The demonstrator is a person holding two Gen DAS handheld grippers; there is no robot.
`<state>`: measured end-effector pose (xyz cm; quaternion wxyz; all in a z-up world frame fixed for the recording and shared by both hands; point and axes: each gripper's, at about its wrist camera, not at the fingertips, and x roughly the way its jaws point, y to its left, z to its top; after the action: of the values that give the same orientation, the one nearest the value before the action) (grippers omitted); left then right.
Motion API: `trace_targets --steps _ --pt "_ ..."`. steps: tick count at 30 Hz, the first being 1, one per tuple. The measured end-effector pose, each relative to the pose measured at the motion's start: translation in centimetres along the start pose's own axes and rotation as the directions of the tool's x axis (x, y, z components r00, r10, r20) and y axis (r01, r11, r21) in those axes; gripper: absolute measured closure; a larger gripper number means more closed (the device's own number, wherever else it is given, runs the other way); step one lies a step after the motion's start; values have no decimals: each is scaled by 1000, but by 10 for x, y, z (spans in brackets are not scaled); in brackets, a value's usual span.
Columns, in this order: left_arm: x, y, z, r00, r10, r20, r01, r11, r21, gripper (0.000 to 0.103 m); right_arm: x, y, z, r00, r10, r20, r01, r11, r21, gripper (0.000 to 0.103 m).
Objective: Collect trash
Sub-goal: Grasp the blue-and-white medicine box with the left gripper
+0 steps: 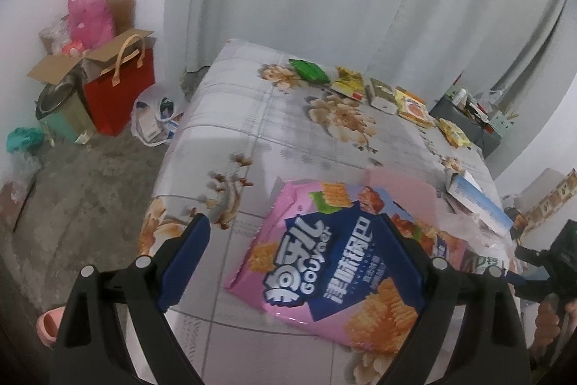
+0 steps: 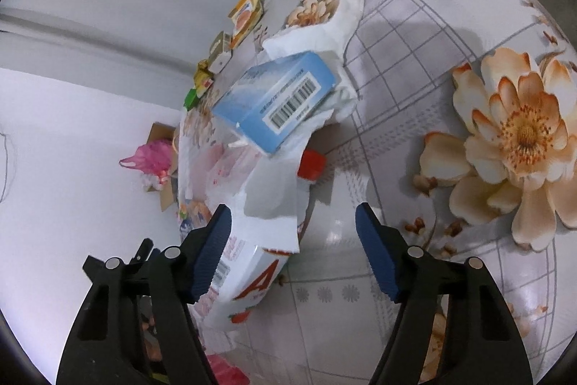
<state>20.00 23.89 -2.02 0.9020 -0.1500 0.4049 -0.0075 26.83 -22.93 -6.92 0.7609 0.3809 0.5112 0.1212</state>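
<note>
A pink and blue snack bag (image 1: 324,262) lies flat on the flowered bed sheet (image 1: 252,118). My left gripper (image 1: 292,258) is open around it: the right finger overlaps the bag's edge and the left finger stands clear. In the right wrist view, a light blue barcoded box (image 2: 277,96) rests on a crumpled white plastic bag (image 2: 335,20), beside a red-capped bottle (image 2: 311,165). A white packet with a red letter (image 2: 252,280) lies by the left finger of my open right gripper (image 2: 294,248). The pads press on nothing.
Several snack wrappers, green (image 1: 308,70) and yellow (image 1: 348,83), line the bed's far edge. On the floor at left stand a red gift bag (image 1: 120,96), an open cardboard box (image 1: 90,56), a pink plastic bag (image 1: 88,17) and a white bag (image 1: 155,118). A cluttered side table (image 1: 476,110) is at the right.
</note>
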Motion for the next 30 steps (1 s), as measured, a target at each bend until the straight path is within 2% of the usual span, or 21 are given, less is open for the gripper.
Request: trace_targets --steps 6,9,11,15,18,20,21,23,25,26,29,30 --pt "0 -28 7 998 -63 16 62 997 46 14 10 5 8 1000 21 -3 -21 1000 0 52" --pt "2 -54 15 991 -134 19 132 988 79 14 14 3 8 999 37 -12 -37 999 8 66" --pt "3 -78 20 980 -198 16 195 974 116 14 14 0 8 999 51 -17 -50 999 16 79" --pt "9 -118 29 953 -303 -28 304 941 150 14 12 -4 7 997 76 -16 -76 997 22 87" --pt "25 -144 38 910 -400 -107 411 905 113 14 13 -6 7 995 96 -17 -95 995 28 91" --pt "38 -155 44 884 -438 -164 453 889 70 14 11 -8 6 994 103 -19 -102 994 30 92" --pt "44 -158 46 876 -445 -186 460 887 47 14 12 -8 6 994 108 -21 -108 994 31 92" --pt "61 -166 51 843 -485 -232 493 870 -23 15 12 -10 6 993 117 -23 -116 993 32 92" --pt "81 -169 55 818 -504 -278 493 863 -111 18 12 -12 6 992 125 -26 -124 992 33 92" --pt "92 -170 57 799 -521 -301 496 853 -160 19 11 -13 6 991 128 -27 -127 991 35 93" --pt "117 -170 56 765 -537 -357 464 843 -274 26 9 -17 6 990 138 -30 -137 990 37 93" --pt "124 -171 54 758 -533 -375 447 844 -297 27 9 -17 6 990 140 -31 -139 990 37 93"
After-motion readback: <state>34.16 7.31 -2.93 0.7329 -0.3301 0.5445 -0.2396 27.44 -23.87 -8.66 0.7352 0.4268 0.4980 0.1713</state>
